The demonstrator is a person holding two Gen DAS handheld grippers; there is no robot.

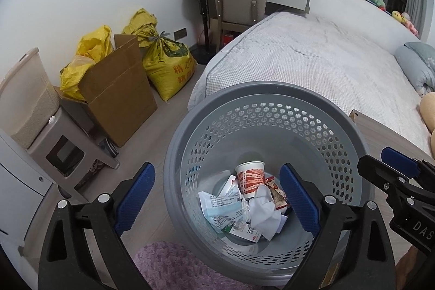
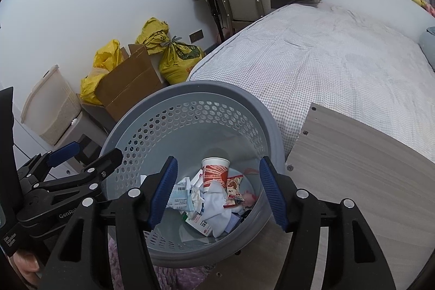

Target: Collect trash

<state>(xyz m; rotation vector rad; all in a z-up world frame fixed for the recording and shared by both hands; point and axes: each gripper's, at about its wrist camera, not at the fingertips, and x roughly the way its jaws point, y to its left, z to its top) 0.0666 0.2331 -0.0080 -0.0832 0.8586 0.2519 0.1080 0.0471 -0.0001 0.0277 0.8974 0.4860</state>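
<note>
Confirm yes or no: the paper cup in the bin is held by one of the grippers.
No: the paper cup lies loose among the trash inside the grey bin, and both the left gripper and right gripper are open and empty.

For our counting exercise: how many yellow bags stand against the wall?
3: one behind the cardboard box, one against the wall behind the box's far corner, and a tied one right of the box. Others may be hidden.

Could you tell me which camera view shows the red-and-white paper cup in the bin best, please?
The left wrist view: the paper cup lies unobstructed between the open fingers, rim and print clear. The right wrist view shows the same cup, slightly smaller, partly overlapped by wrappers.
</note>
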